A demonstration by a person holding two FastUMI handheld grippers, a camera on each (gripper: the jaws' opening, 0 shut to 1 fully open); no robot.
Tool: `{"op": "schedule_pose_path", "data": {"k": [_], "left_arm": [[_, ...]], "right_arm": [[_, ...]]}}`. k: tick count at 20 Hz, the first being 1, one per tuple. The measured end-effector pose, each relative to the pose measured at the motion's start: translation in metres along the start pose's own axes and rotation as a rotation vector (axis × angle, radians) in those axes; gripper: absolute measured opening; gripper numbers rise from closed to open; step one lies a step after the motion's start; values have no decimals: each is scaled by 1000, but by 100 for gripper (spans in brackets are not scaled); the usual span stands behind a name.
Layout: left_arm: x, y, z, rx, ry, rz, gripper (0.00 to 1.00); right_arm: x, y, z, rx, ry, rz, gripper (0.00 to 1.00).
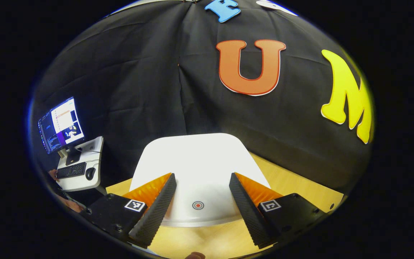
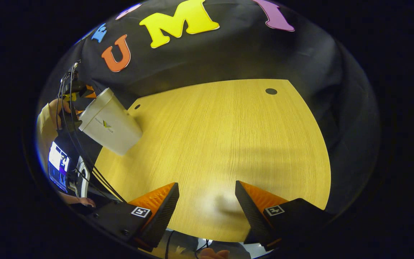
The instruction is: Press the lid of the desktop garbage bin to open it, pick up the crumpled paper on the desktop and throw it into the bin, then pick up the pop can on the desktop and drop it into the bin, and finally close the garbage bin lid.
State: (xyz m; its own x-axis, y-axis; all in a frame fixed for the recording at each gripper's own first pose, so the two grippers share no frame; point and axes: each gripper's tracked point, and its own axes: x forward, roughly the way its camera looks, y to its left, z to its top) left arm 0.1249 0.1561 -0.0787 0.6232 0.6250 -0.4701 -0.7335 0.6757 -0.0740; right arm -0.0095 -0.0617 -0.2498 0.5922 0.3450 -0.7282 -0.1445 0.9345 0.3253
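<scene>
my left gripper [image 1: 201, 201] fingers apart over the closed white bin lid [image 1: 196, 162] (12 o'clock), my right gripper [image 2: 207, 207] apart, holding nothing above wooden desk [image 2: 228, 136], bin [image 2: 111, 122] at 10 o'clock

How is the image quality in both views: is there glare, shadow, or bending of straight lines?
Left gripper view: the white bin lid is bright, nearly washed out, and the monitor glows; edges curve from the fisheye. Right gripper view: the wooden desktop shows a pale glare patch between the open right claw fingers, a soft shadow band crosses it, and its straight edges bow; the bin looks tilted.
</scene>
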Motion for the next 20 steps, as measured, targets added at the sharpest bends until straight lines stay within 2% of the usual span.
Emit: {"op": "schedule_pose_path", "data": {"k": [2,3,4,11,16,20], "left_arm": [[1,0,2,13,-22,14,100],[1,0,3,30,-36,18,100],[-1,-1,4,23,-43,18,99],[-9,-5,14,46,-54,-34,98],[-41,-7,33,79,-112,-125,98],[-65,11,33,132,-160,-240,99]], "right_arm": [[3,1,-2,2,-3,1,98],[3,3,-3,3,-2,4,94],[3,7,-4,2,1,7,97],[-13,30,21,-19,-74,-3,97],[-28,51,52,-43,-159,-31,97],[-46,64,76,-70,-261,-72,97]]}}
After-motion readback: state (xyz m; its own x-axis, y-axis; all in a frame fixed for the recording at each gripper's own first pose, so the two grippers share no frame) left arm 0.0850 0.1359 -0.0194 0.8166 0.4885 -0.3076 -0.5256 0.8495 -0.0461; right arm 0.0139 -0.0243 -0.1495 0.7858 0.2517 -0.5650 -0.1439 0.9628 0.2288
